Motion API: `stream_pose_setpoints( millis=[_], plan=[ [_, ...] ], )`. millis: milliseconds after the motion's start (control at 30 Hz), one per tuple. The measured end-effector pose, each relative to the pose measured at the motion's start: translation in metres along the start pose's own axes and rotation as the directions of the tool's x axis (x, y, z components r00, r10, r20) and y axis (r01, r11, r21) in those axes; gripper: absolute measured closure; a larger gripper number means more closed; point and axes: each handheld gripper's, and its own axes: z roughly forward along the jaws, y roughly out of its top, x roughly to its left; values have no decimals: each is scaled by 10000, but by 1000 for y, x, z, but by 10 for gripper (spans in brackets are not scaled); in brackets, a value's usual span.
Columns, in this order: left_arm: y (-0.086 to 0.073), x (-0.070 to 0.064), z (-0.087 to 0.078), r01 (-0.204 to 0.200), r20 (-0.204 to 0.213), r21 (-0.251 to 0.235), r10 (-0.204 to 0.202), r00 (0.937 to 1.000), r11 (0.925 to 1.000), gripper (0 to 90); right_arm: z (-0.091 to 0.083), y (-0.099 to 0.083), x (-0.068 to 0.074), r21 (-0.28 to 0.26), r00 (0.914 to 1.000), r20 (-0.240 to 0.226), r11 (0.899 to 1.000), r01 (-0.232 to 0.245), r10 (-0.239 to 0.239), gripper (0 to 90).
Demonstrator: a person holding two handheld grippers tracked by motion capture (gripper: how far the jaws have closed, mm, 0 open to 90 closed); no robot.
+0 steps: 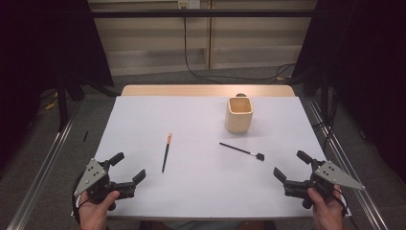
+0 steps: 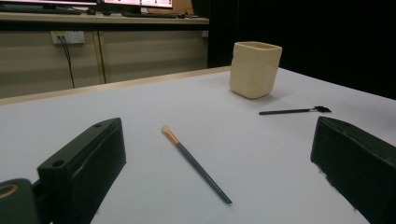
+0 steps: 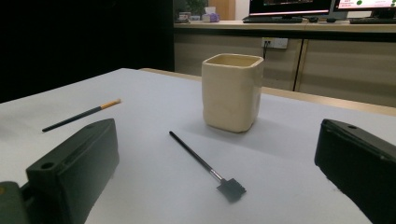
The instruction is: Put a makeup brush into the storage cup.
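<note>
Table top: white, matt, smooth, paper-like sheet; bare wood strip at far edge. Cup beyond right gripper fingers: cream, matt, ceramic-looking. Both brushes: dark slim matt handles, metal ferrules. Left gripper fingers: black matt plastic.

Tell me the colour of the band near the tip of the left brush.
Orange band, clearest in the left gripper view.
</note>
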Motion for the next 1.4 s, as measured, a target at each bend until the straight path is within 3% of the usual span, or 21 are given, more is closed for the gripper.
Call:
stream_pose_setpoints(
  millis=[333, 467, 700, 833, 1100, 1400],
  plan=[
    [4, -3, 5, 115, 74, 222, -116, 9999, 9997, 28, 1, 0, 2, 58, 9997, -228, 10000, -29, 30, 0],
    [8, -5, 13, -39, 265, 266, 32, 9996, 9996, 26, 1, 0, 2, 80, 9996, -287, 10000, -21, 23, 0],
    [11, -4, 23, 164, 558, 412, -187, 9983, 9990, 26, 1, -1, 2, 108, 9995, -288, 9999, -102, 105, 0],
    [14, -3, 27, 60, 341, 603, -80, 9994, 9982, 33, 1, -1, 3, 137, 9996, -266, 9999, -73, 77, 0],
    [25, -1, 40, -62, 712, 501, 26, 9975, 9987, 53, 0, -1, 2, 51, 10000, -72, 10000, 24, -24, 0],
    [29, 2, 51, -124, 671, 479, 91, 9977, 9988, 52, 0, -1, 2, 102, 9999, -155, 9999, -33, 34, 0]
  ],
)
